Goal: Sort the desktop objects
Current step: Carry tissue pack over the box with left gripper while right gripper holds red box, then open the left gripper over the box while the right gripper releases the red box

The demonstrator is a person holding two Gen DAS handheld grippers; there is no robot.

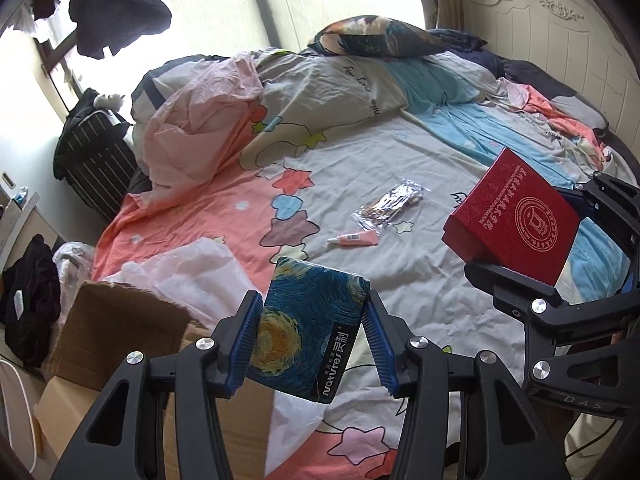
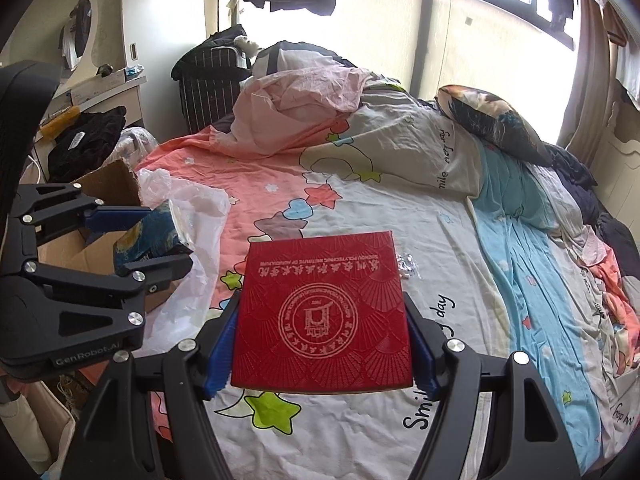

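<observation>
An open brown cardboard box (image 1: 120, 320) and a crumpled white plastic bag (image 1: 200, 268) sit at the bed's left edge. Above them the left gripper (image 1: 312, 336) clamps a blue swirl-painted box (image 1: 308, 328). A small pink tube (image 1: 354, 238) and a clear packet (image 1: 390, 204) lie on the patterned bedsheet (image 1: 400, 152). The right gripper (image 2: 322, 344) clamps a flat red box (image 2: 324, 312).

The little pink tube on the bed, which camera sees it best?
The left wrist view. There the pink tube lies in plain sight on the bedsheet, beside a clear packet. In the right wrist view the red box hides the tube completely.
</observation>
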